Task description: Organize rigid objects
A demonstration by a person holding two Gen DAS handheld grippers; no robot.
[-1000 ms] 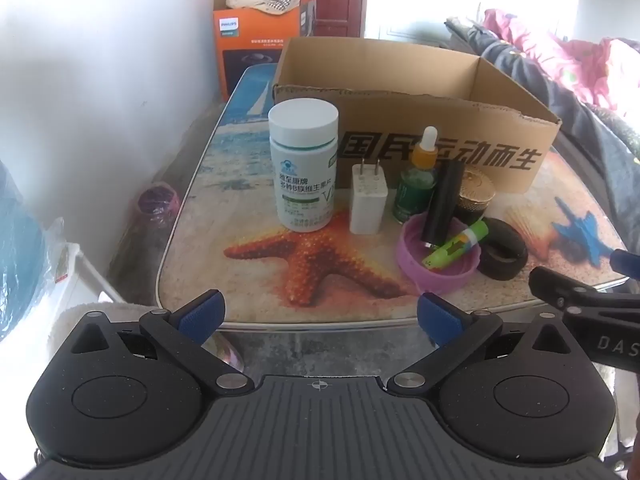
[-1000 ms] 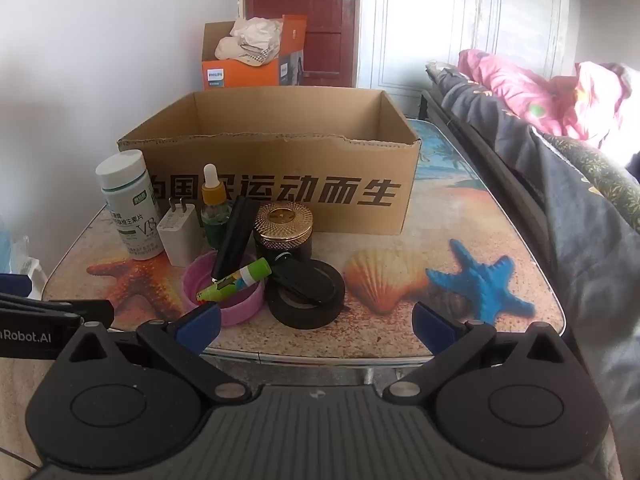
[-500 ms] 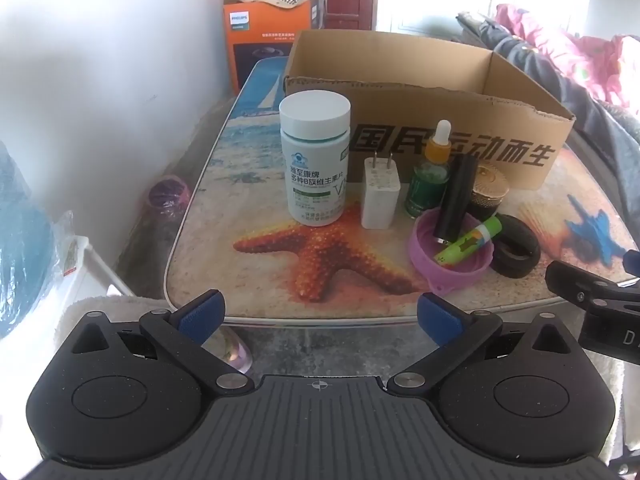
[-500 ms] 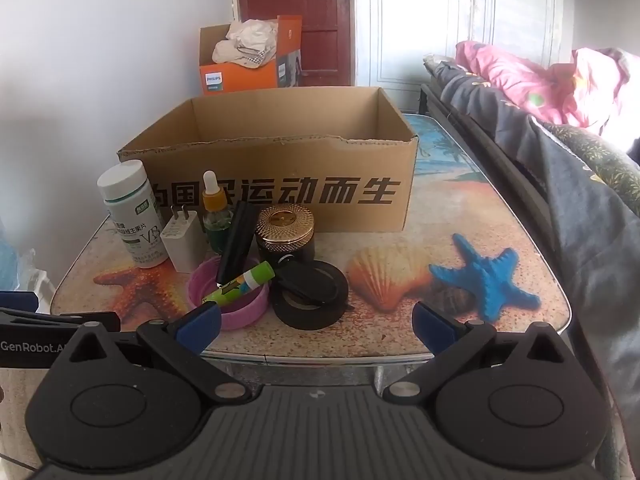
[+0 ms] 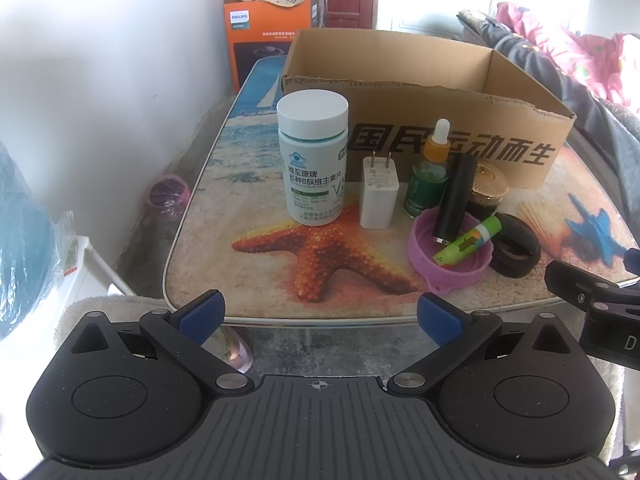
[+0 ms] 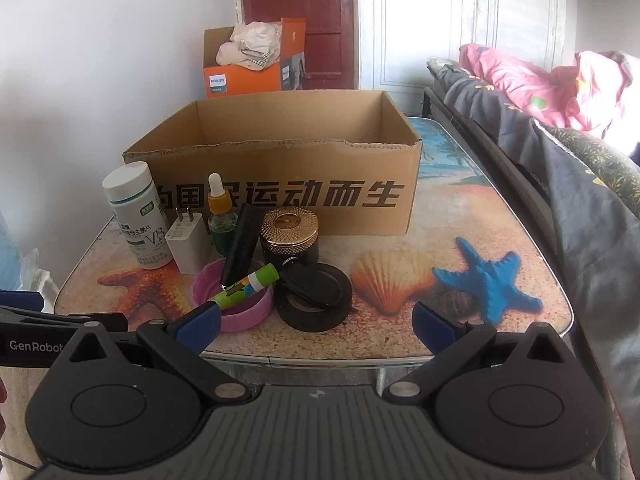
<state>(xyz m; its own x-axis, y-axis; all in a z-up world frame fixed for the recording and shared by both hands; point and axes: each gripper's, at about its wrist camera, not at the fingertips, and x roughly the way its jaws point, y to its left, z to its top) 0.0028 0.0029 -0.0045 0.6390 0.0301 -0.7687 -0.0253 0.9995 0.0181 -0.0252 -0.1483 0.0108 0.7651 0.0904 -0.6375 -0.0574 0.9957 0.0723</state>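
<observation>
An open cardboard box stands on a beach-print table. In front of it stand a white pill bottle, a white plug adapter, a green dropper bottle, a gold-lidded jar and a black tape roll. A purple lid holds a black tube and a green stick. My left gripper and right gripper are both open and empty at the table's near edge.
An orange Philips box with cloth in it stands behind the table. A bed with dark and pink bedding runs along the right. A white wall is on the left, with a bagged item low beside it.
Both grippers have moved slightly nearer the table and up; the objects look a little larger. Nothing on the table has moved.
</observation>
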